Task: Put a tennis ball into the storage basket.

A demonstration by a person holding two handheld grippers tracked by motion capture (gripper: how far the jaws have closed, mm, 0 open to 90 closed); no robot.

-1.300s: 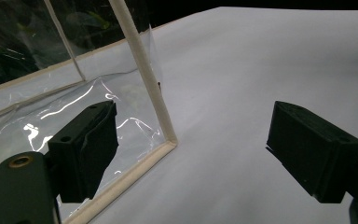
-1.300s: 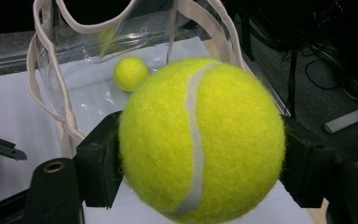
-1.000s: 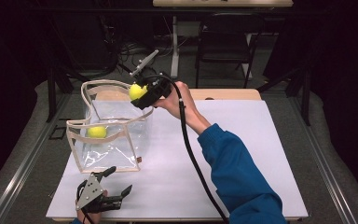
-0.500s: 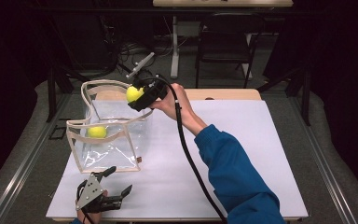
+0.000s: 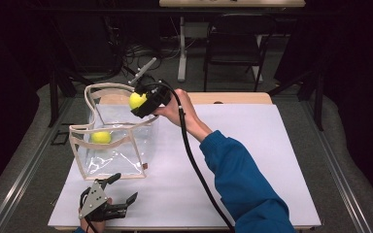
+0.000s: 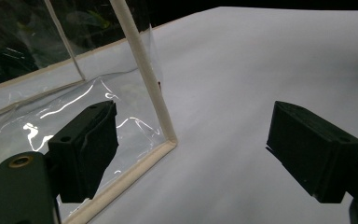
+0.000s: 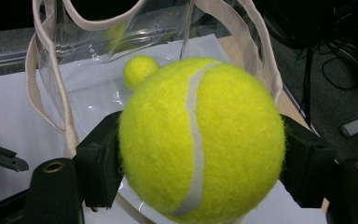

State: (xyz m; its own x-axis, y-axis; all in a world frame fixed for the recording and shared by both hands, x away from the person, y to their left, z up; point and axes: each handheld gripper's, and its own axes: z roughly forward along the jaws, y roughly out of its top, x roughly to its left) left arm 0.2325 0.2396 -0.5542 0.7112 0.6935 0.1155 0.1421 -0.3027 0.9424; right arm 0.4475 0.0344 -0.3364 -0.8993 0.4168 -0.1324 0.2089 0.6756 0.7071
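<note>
Above the bag's (image 5: pixel 111 145) far rim, at its 1 o'clock, our right gripper (image 5: pixel 143 103) jaws clamp a tennis ball (image 5: pixel 137 100); left gripper (image 5: pixel 108 201) jaws gape empty.

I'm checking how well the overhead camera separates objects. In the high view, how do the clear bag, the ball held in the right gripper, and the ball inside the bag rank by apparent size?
1. Clear bag, by far the largest.
2. The held ball and the ball in the bag look about alike; the held one is higher and nearer the camera, so I won't rank them.

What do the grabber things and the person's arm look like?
Both grippers are black with two blocky jaws. The left gripper carries a grey three-cornered plate. A thick black cable trails from the right gripper, and the person's right arm wears a blue sleeve.
</note>
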